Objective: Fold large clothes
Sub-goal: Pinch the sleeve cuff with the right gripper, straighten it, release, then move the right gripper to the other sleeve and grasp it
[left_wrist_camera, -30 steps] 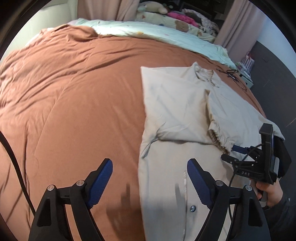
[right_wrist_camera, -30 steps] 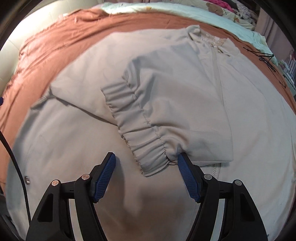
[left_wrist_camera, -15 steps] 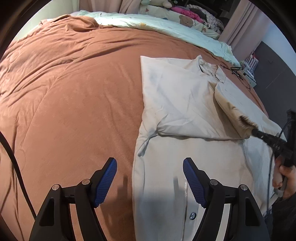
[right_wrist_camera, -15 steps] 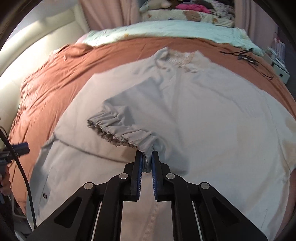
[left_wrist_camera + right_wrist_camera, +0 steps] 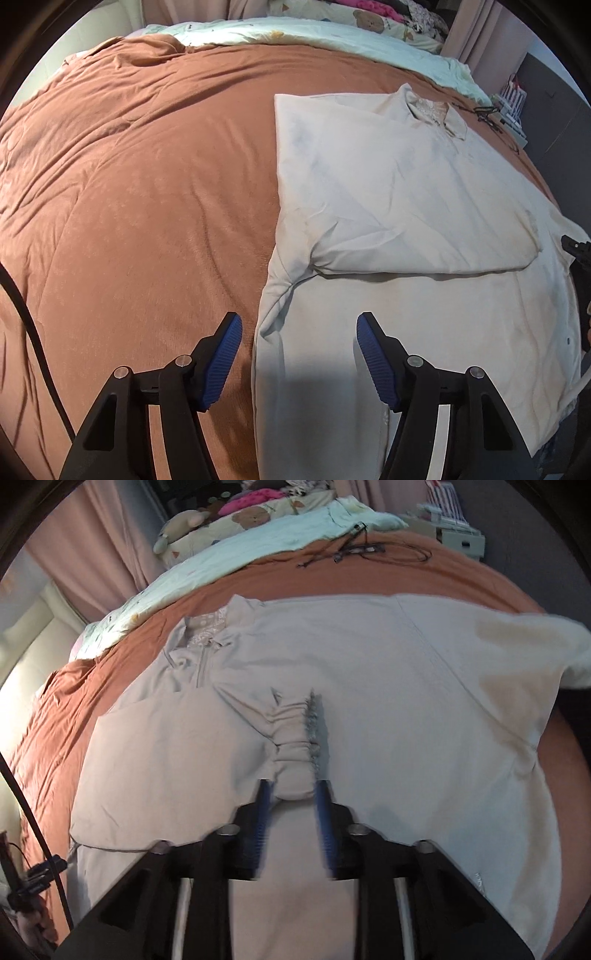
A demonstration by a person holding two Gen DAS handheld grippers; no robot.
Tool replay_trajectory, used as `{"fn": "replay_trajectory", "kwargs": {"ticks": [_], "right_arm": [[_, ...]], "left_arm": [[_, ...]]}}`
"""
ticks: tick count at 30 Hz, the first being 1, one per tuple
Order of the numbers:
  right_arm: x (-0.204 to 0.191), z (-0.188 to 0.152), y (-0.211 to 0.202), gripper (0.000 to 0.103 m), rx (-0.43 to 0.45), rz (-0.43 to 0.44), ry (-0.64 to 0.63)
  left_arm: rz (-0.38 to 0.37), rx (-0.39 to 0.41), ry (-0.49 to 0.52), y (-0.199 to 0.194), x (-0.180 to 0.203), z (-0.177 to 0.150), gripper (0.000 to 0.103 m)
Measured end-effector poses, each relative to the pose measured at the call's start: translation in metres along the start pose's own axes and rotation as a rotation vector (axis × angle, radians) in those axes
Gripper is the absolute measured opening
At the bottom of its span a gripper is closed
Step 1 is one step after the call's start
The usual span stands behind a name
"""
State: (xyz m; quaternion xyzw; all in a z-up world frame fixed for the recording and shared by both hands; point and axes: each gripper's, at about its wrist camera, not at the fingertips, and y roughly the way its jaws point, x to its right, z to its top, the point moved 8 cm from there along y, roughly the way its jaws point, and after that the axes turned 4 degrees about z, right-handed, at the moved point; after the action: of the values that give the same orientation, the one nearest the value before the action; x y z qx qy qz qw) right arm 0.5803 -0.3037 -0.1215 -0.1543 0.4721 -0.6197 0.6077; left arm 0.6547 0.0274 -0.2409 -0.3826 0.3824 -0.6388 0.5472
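Covering bed: rust-brown duvet (image 5: 147, 206)

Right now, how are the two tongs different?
The left tongs stand wide and are closing, with only the jacket edge lying below them; the right tongs stand narrower and are opening, with the gathered sleeve cuff between their pads. The left tongs look sharp, the right tongs blurred. Both have blue pads on black arms.

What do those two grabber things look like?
Each has black angular arms with silver round bolts, tipped with ridged blue pads. The left gripper has a black cable looping beside it. The right gripper looks the same, blurred, with a black cable too.
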Motion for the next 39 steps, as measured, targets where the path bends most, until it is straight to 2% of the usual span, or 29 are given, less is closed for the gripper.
{"fn": "replay_trajectory", "kwargs": {"ticks": [1, 5, 9, 11, 13, 14, 16, 17, 22, 24, 29, 32, 33, 34, 35, 37, 39], "right_arm": [[0.005, 0.001, 0.000, 0.061, -0.002, 0.026, 0.016], [0.017, -0.005, 0.010, 0.062, -0.050, 0.133, 0.071], [0.017, 0.003, 0.026, 0.062, -0.056, 0.142, 0.052], [0.015, 0.008, 0.035, 0.061, -0.061, 0.136, 0.046], [0.013, 0.010, 0.045, 0.050, -0.087, 0.126, 0.028], [0.014, 0.013, 0.052, 0.047, -0.100, 0.100, 0.013], [0.021, 0.016, 0.061, 0.027, -0.110, 0.035, -0.011], [0.026, 0.017, 0.066, 0.024, -0.115, 0.003, -0.015], [0.030, 0.021, 0.064, 0.024, -0.093, -0.058, -0.011], [0.030, 0.019, 0.053, 0.024, -0.078, -0.109, -0.035], [0.041, 0.012, 0.022, 0.025, -0.047, -0.092, -0.010], [0.056, 0.009, -0.007, 0.027, -0.026, -0.090, -0.004], [0.065, 0.010, -0.021, 0.042, -0.004, -0.087, 0.004], [0.066, 0.010, -0.029, 0.065, 0.011, -0.083, 0.007], [0.072, 0.011, -0.041, 0.073, 0.034, -0.077, 0.013], [0.091, 0.015, -0.068, 0.076, 0.082, -0.083, 0.018], [0.110, 0.012, -0.092, 0.076, 0.102, -0.078, 0.035]], "left_arm": [[0.007, -0.002, 0.004, 0.003, 0.000, 0.001, 0.066], [0.026, -0.004, 0.013, 0.015, -0.003, 0.004, 0.061], [0.047, -0.006, 0.005, 0.025, -0.009, 0.007, 0.047], [0.045, -0.006, -0.002, 0.029, -0.012, 0.009, 0.044], [0.044, -0.002, 0.001, 0.032, -0.013, 0.011, 0.033], [0.045, -0.002, 0.004, 0.034, -0.013, 0.011, 0.031], [0.038, -0.005, 0.001, 0.038, -0.014, 0.013, 0.027], [0.034, -0.009, 0.000, 0.040, -0.015, 0.013, 0.026], [0.035, -0.010, -0.013, 0.044, -0.015, 0.013, 0.025], [0.041, -0.017, -0.023, 0.041, -0.015, 0.012, 0.025], [0.064, -0.012, -0.012, 0.018, -0.008, 0.011, 0.025], [0.059, -0.001, -0.027, 0.000, 0.002, 0.016, 0.027], [0.059, 0.002, -0.026, -0.006, 0.007, 0.017, 0.027], [0.059, 0.008, -0.023, -0.012, 0.013, 0.019, 0.029], [0.059, 0.016, -0.019, -0.018, 0.020, 0.022, 0.033], [0.051, 0.046, -0.009, -0.032, 0.037, 0.026, 0.060], [0.026, 0.085, 0.008, -0.044, 0.056, 0.032, 0.071]]}}
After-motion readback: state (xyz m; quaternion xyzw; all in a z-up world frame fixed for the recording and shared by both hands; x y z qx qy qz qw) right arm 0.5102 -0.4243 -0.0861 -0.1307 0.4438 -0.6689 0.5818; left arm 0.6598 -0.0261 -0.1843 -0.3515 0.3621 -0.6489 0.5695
